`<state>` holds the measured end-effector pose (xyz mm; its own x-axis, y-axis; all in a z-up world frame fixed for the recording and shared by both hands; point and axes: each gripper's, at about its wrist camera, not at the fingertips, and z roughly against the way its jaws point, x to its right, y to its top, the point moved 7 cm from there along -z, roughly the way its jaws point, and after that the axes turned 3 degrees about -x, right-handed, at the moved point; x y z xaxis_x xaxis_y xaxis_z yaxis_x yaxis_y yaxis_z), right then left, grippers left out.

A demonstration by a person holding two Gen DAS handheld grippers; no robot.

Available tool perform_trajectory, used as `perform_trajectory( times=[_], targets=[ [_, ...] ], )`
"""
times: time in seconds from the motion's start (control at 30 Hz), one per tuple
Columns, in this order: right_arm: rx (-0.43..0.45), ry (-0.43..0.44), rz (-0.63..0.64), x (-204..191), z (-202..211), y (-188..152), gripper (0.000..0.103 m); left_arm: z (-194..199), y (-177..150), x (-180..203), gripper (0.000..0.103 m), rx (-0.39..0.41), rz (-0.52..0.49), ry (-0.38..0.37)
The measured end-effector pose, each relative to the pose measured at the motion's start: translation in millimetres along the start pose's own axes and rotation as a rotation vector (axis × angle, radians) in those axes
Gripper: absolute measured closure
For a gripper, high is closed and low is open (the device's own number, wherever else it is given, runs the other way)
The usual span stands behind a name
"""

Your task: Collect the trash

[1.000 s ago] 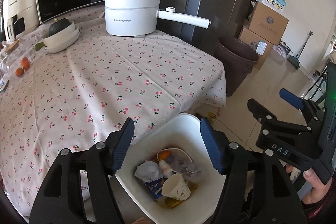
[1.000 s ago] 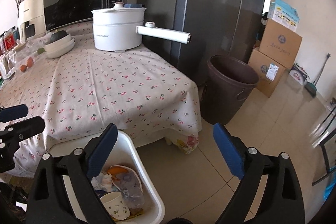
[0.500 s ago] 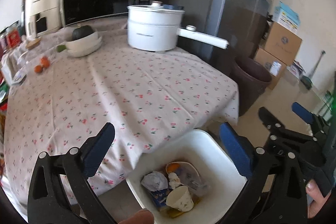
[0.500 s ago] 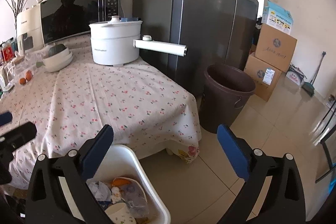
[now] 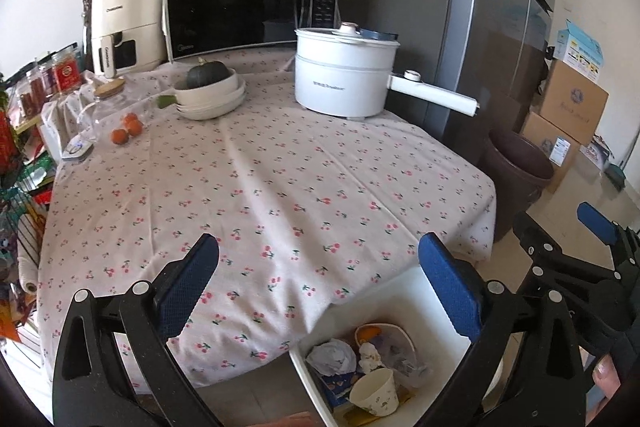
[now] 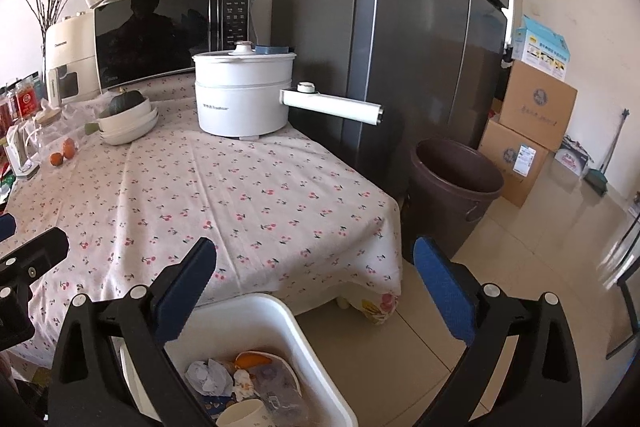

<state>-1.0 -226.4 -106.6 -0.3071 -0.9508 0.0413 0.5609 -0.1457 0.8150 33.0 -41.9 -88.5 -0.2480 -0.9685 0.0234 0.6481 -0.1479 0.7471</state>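
White plastic bin [image 5: 404, 291] sat filled with crumpled trash [image 5: 332, 357]; both the left tool [image 5: 318, 291] and right tool [image 6: 314, 293] gaped wide and empty, so collection looked done, needing a scan of the cherry-print cloth surface [image 5: 260, 179] next

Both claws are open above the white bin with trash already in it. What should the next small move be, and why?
Probably pull both claws back and stop, or scan the tablecloth for leftovers. The left claw and right claw hold nothing, the cup and crumpled paper already lie in the white bin, and the cloth shows no loose trash, only pot, bowls and fruit.
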Motion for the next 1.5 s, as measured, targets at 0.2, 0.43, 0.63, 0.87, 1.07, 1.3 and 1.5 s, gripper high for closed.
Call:
perform_trajectory(
  times=[0.2, 0.43, 0.63, 0.87, 1.07, 1.3, 1.5],
  targets=[
    [0.016, 0.009, 0.02, -8.5, 1.8, 1.6, 0.007, 2.4, 2.9, -8.8, 0.007, 0.011, 0.016, 0.022],
    [0.054, 0.009, 0.034, -11.4, 8.2, 4.2, 0.007, 2.3, 4.8, -14.1, 0.007, 0.013, 0.028, 0.038],
    [0.067, 0.014, 0.036, -13.2, 11.7, 5.4, 0.007, 2.1, 4.2, -14.7, 0.007, 0.011, 0.027, 0.044],
    [0.088, 0.009, 0.045, -13.5, 15.1, 7.4, 0.007, 0.8, 3.0, -16.0, 0.007, 0.004, 0.027, 0.047],
    [0.091, 0.009, 0.042, -13.4, 16.0, 7.4, 0.007, -1.4, 2.3, -16.9, 0.007, -0.003, 0.032, 0.048],
    [0.084, 0.012, 0.041, -12.3, 15.1, 6.6, 0.007, -3.7, 1.0, -18.4, 0.007, -0.012, 0.035, 0.048],
    [0.084, 0.013, 0.043, -12.4, 15.0, 6.7, 0.007, -4.2, 0.1, -19.6, 0.007, -0.009, 0.031, 0.057]
  ],
)
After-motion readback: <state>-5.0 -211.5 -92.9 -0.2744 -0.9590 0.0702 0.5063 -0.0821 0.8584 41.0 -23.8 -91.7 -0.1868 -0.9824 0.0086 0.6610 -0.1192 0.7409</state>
